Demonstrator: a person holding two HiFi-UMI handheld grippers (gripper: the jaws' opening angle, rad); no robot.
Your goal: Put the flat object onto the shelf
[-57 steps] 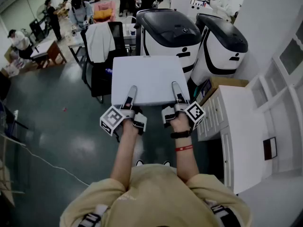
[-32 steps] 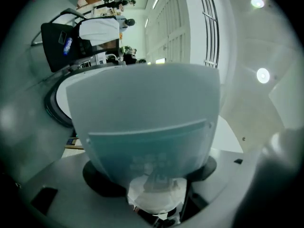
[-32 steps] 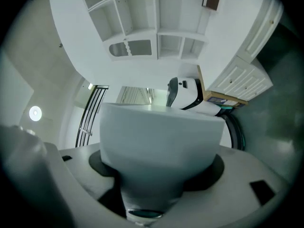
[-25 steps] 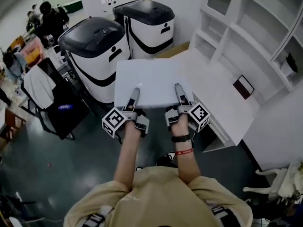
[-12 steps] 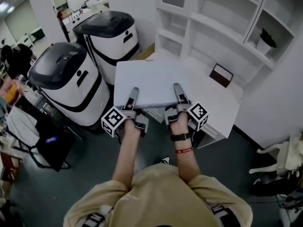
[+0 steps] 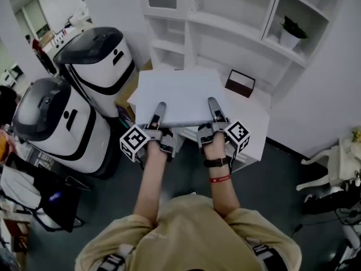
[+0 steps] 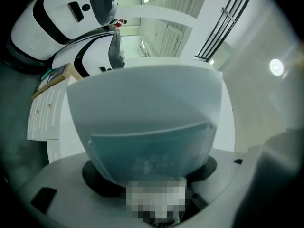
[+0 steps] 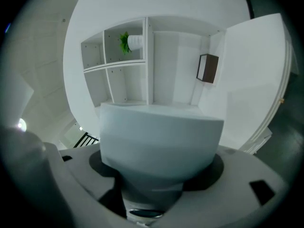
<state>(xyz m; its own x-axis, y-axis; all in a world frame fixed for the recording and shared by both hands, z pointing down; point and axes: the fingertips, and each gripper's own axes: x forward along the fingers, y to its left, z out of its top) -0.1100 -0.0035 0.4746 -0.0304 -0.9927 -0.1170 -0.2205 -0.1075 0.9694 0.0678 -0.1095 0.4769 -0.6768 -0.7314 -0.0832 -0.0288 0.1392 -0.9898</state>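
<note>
A: What changed?
B: The shelf has swung round; the flat object (carried level) now sits just before it, so placing looks next.
A: Grip?
B: The left gripper and right gripper each clamp its near edge.

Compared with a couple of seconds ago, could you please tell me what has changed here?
The person turned, carrying the board away from the two machines, now off to the left, to face the shelf. Nothing was let go: the left gripper and the right gripper keep their hold on its near edge.
</note>
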